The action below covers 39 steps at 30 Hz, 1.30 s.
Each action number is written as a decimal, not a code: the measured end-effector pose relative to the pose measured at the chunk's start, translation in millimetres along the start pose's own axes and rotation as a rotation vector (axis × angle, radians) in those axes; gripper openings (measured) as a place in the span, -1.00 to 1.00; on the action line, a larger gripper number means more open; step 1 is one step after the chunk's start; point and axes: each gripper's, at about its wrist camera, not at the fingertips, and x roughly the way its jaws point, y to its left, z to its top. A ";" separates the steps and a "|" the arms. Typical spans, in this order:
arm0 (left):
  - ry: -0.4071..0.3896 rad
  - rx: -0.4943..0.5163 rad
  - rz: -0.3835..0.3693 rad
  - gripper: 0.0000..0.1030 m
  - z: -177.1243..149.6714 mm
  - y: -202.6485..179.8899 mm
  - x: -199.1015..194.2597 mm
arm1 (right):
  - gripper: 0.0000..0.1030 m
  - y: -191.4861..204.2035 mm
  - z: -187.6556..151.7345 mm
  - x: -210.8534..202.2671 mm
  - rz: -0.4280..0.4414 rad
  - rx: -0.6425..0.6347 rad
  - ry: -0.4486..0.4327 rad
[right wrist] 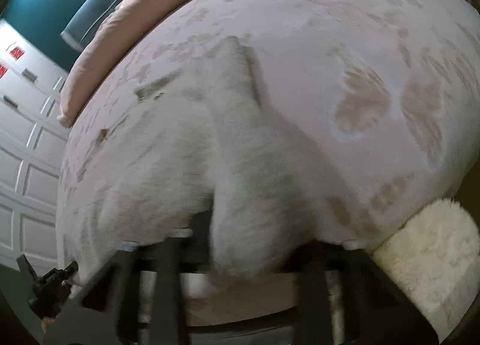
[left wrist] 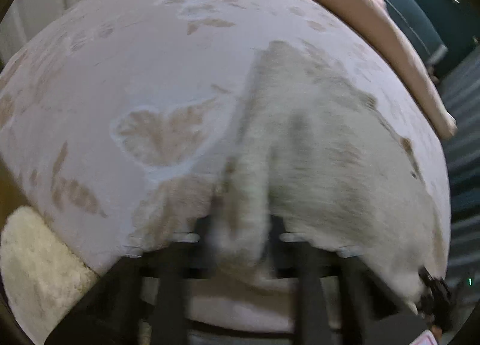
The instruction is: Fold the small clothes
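Observation:
A small white garment (left wrist: 315,147) with faint grey-brown marks lies on a pale bedspread with a butterfly pattern (left wrist: 156,138). My left gripper (left wrist: 240,234) is shut on a bunched edge of the garment, which fills the gap between its dark fingers. The other gripper shows at the lower right of the left wrist view (left wrist: 432,297), at the garment's far corner. In the right wrist view the same garment (right wrist: 168,159) is pinched in my right gripper (right wrist: 240,243), which is shut on a thick fold. The left gripper shows at the lower left (right wrist: 51,288). Both views are motion-blurred.
The bedspread (right wrist: 345,33) covers a bed. A pink pillow or duvet edge (left wrist: 390,30) lies along the head, against a teal headboard (right wrist: 99,9). A cream fluffy rug (right wrist: 432,258) lies beside the bed. White panelled doors (right wrist: 27,147) stand at the left.

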 end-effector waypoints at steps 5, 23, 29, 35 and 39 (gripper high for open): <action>0.013 0.035 -0.041 -0.80 -15.0 15.0 -39.5 | -0.78 -0.3 -11.3 -40.9 0.010 -0.062 -0.001; -0.167 0.179 -0.006 0.20 2.2 -24.0 -84.2 | 0.28 21.3 18.1 -80.3 -0.149 -0.308 -0.176; 0.017 0.198 -0.018 0.29 33.1 -44.9 7.7 | 0.28 35.8 44.2 -4.0 -0.169 -0.347 -0.076; 0.035 0.202 -0.089 -0.82 30.4 -44.9 19.7 | -0.78 31.6 41.1 11.3 -0.139 -0.320 -0.031; -0.048 0.193 -0.160 -0.84 45.5 -51.9 -18.9 | -0.85 48.2 52.9 -35.7 -0.011 -0.322 -0.138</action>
